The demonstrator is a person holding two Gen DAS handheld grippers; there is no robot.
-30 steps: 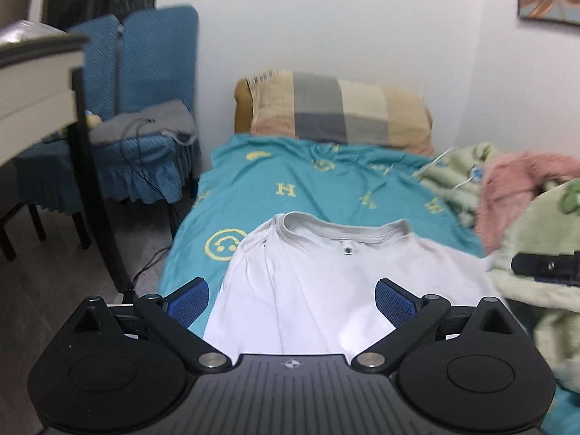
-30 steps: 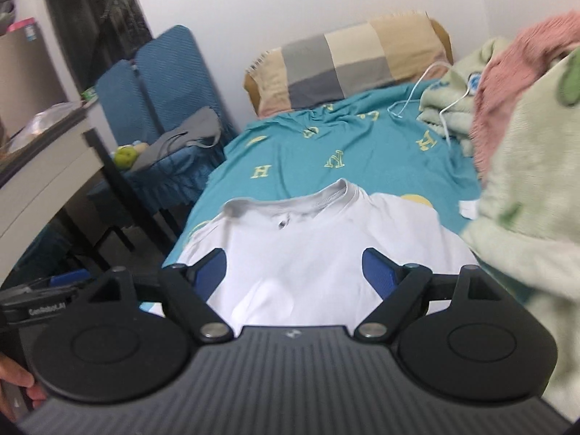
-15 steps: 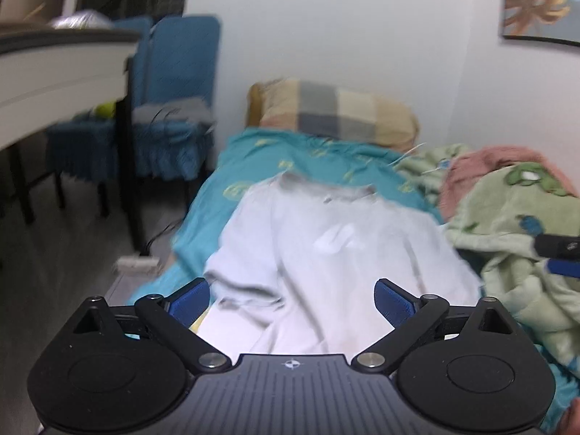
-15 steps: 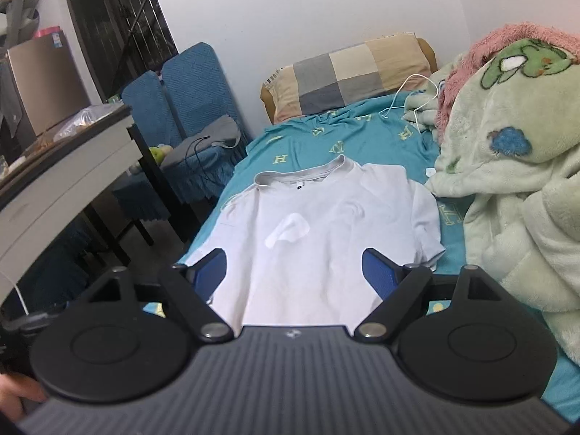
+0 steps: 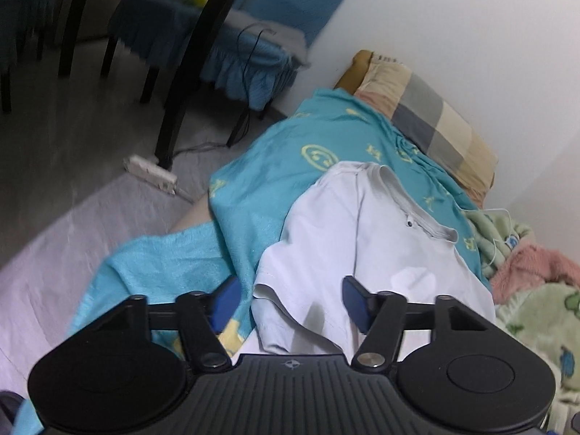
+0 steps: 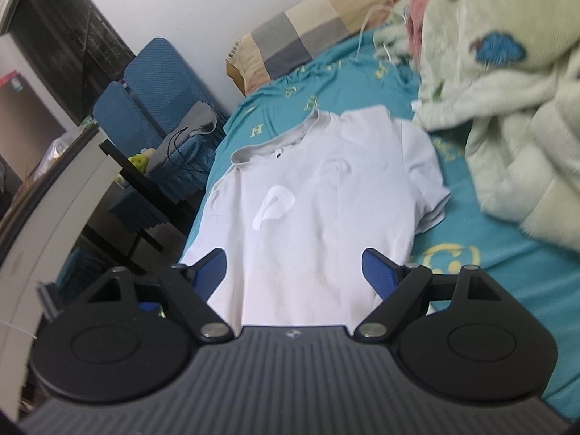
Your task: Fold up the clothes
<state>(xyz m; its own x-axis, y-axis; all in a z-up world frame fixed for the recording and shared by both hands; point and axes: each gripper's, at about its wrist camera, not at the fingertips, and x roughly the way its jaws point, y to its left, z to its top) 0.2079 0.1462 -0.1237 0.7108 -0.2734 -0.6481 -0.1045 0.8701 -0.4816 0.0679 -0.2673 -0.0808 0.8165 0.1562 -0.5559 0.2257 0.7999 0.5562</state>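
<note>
White T-shirt [image 6: 326, 195] is seen spread flat, front up, on the teal bedsheet [image 6: 507, 275]; no fold is visible. Left gripper [image 5: 290, 299] and right gripper [image 6: 293, 272] are held agape, empty.

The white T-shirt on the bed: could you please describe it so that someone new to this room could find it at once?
Start from the bed with the teal sheet printed with yellow smileys, its checked pillow at the head against the wall. The white T-shirt lies spread flat on that sheet, collar toward the pillow, left of the fluffy green blanket. It is the only plain white fabric there, with a small white logo on its chest.
</note>
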